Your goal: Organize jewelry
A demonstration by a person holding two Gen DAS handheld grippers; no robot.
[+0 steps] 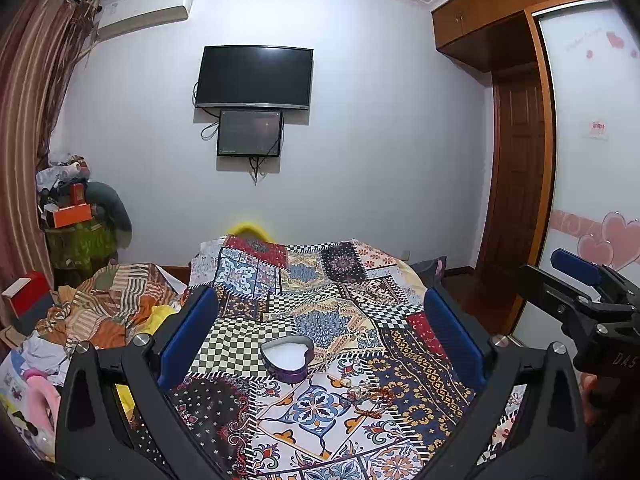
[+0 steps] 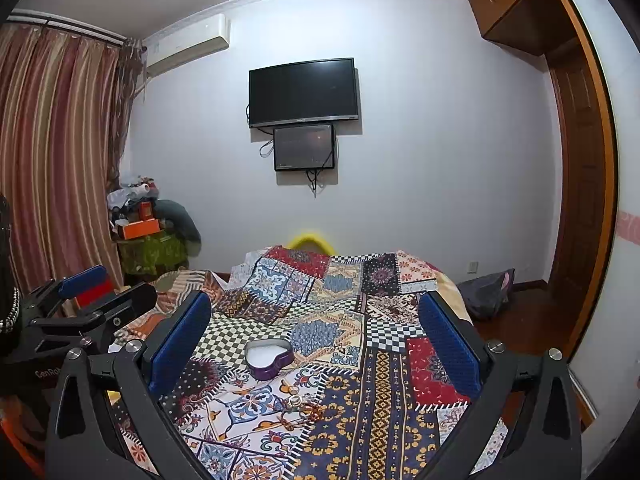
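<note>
Left gripper [image 1: 320, 332] spread wide and empty above the patchwork bedspread [image 1: 420, 400], right gripper [image 2: 316, 340] likewise, small jewelry pieces [image 1: 362, 394] lying between both sets of fingers, open heart-shaped tin [image 1: 287, 358] just beyond them, wall television [image 1: 253, 77] far behind.

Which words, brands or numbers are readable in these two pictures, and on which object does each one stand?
"DAS": white letters on the body of the right tool, seen from the left wrist view.
"GenRob", cut off after that: on the body of the left tool, seen from the right wrist view.
Red sign on the wardrobe door: blurred.
TV logo: too small.
</note>
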